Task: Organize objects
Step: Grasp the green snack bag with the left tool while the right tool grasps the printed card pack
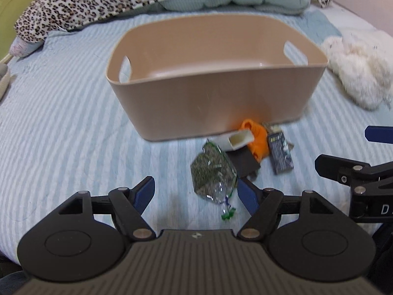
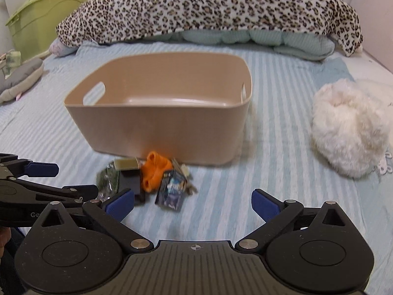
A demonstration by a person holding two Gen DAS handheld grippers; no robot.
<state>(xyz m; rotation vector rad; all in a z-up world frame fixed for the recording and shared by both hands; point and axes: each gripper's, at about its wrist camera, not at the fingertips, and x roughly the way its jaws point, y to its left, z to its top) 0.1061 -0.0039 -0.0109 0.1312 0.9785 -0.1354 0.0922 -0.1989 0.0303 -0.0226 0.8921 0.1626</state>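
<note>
A beige plastic bin (image 1: 216, 93) with handle slots stands empty on the striped bed; it also shows in the right wrist view (image 2: 159, 123). In front of it lies a small pile: a clear bag of green stuff (image 1: 213, 172), a white open box (image 1: 238, 141), an orange plastic piece (image 1: 258, 140), a black block (image 1: 245, 163) and a dark packet (image 1: 280, 154). The right wrist view shows the orange piece (image 2: 156, 172) and the packet (image 2: 172, 191). My left gripper (image 1: 196, 194) is open, just short of the bag. My right gripper (image 2: 192, 204) is open, just short of the packet.
A leopard-print blanket (image 2: 208, 7) and pale green pillows (image 2: 258, 39) lie along the back of the bed. A white fluffy item (image 2: 348, 130) lies right of the bin. A green storage box (image 2: 46, 17) stands at the far left, a grey cushion (image 2: 19, 78) near it.
</note>
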